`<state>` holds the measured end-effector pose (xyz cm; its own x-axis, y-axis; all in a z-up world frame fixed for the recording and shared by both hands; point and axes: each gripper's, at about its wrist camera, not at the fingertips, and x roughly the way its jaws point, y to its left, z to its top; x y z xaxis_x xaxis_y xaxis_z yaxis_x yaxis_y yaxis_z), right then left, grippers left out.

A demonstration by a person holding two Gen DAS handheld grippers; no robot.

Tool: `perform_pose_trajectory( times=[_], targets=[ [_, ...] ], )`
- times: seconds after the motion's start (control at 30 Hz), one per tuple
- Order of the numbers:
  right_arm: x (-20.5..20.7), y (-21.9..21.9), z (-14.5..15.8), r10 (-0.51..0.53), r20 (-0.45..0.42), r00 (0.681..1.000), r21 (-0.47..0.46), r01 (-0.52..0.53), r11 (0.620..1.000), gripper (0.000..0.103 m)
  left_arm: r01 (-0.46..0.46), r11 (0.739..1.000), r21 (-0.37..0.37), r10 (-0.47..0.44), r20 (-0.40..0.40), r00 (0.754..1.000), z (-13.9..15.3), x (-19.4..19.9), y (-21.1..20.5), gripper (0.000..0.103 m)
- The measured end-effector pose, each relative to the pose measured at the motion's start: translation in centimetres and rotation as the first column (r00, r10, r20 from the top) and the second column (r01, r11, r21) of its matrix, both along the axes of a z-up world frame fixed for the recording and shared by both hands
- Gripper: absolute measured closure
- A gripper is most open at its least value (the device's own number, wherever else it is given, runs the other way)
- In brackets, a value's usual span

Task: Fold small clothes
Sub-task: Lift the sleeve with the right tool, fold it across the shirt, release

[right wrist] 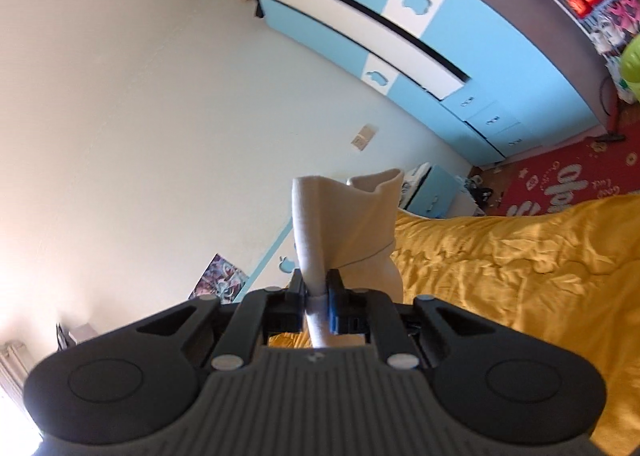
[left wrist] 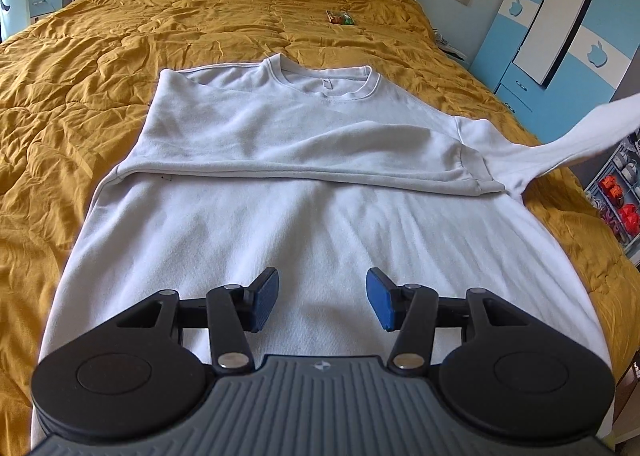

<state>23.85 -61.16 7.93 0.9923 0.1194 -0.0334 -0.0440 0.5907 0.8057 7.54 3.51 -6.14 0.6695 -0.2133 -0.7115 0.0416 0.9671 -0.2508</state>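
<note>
White sweatshirt (left wrist: pixel 304 223) lies flat on mustard quilt (left wrist: pixel 120 35), neck toward the headboard, hem nearest the left wrist cam. Its left sleeve (left wrist: pixel 280 167) is folded across the chest, cuff near the right armpit. Left gripper (left wrist: pixel 322 298) hovers over the lower body of the shirt, blue pads wide apart, nothing btwn them. Small candy packet (left wrist: pixel 340 17) sits further up the bed. Right sleeve (left wrist: pixel 568 139) is lifted off the bed to the right; right gripper (right wrist: pixel 316 290) is clamped on the cuff (right wrist: pixel 344 223), cloth bunched btwn the pads. Blue wardrobe (right wrist: pixel 460 55) behind.
</note>
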Motion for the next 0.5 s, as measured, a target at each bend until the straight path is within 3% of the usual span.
perform_pose_trajectory(
  times=[0.13, 0.27, 0.4, 0.5],
  targets=[
    [1.4, 5.9, 5.1, 0.098, 0.033, 0.995, -0.089, -0.095, 0.992, 0.097, 0.02, 0.999, 0.026, -0.021, 0.033, 0.999, 0.7, -0.9, 0.4, 0.042],
    [2.3, 13.4, 8.9, 0.206, 0.058, 0.977, -0.17, -0.194, 0.966, 0.097, 0.014, 0.992, 0.127, -0.018, 0.033, 0.999, 0.9, -1.5, 0.5, 0.042],
    [2.9, 21.9, 11.0, 0.285, 0.018, 0.958, -0.283, -0.268, 0.921, 0.097, -0.049, 0.982, 0.182, 0.052, -0.012, 0.999, 0.6, -1.4, 1.6, 0.042],
    [2.8, 28.7, 11.2, 0.325, -0.036, 0.945, -0.404, -0.311, 0.86, 0.097, -0.073, 0.985, 0.156, 0.081, -0.042, 0.996, 0.4, -1.4, 3.0, 0.042]
  ],
)
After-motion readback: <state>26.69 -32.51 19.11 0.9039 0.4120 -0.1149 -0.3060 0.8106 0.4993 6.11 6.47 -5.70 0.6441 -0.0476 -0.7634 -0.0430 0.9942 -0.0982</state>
